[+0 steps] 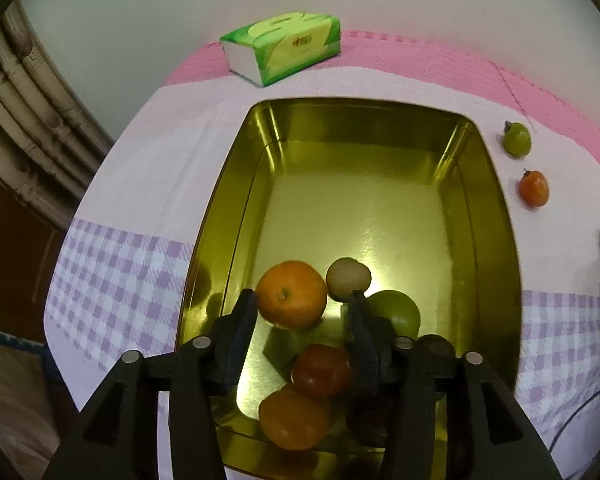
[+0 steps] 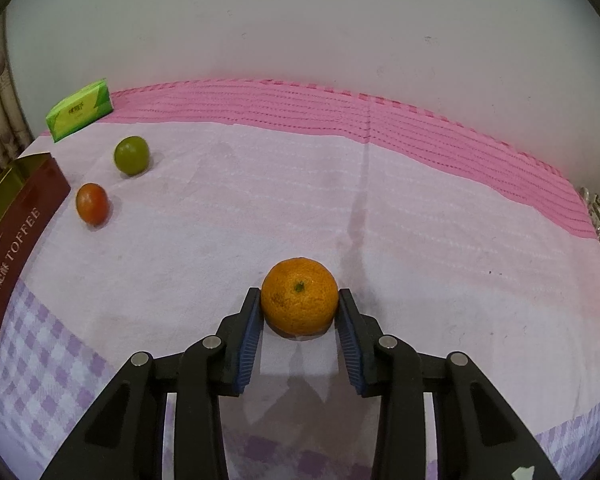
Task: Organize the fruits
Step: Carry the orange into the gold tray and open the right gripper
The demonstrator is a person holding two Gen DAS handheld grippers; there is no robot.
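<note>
hugging an orange (image 2: pixel 299 296), the right hand-held gripper (image 2: pixel 299 310) has its blue pads pressed against both flanks of the fruit, stem dimple facing up, the fruit sitting on the cloth of the desk (image 2: pixel 380 220). clenched on it, then, and not yet lifted by the look of the shadow tight underneath. that orange sits dead ahead between the jaws, round, so no long axis to fuss over.

over on the other side, the left hand-held gripper (image 1: pixel 300 304) hangs above the tin (image 1: pixel 496 208), jaws released and spread, nothing pinched between them. just past its tips lies another orange (image 1: pixel 291 294) on the gold floor, with a brownish fruit (image 1: pixel 348 278) touching it and a green one (image 1: pixel 396 312) tucked behind the right finger. nearer the camera, a red fruit (image 1: pixel 322 368) rests against a deeper orange one (image 1: pixel 292 420).

now the relation that matters: from the right hand-held gripper, the tin stands well off to the left, its dark red toffee wall (image 2: pixel 20 232) at the edge of that view. so the held orange has to travel leftward and over that wall, i'd judge. between here and there, a small red fruit (image 2: pixel 92 203) and a green fruit (image 2: pixel 131 155) wait on the cloth, both just beside the tin, nearer the right hand than the left. a tissue pack (image 2: pixel 80 109) sits beyond at the back.

the far half of the tin lies bare, room to drop.
</note>
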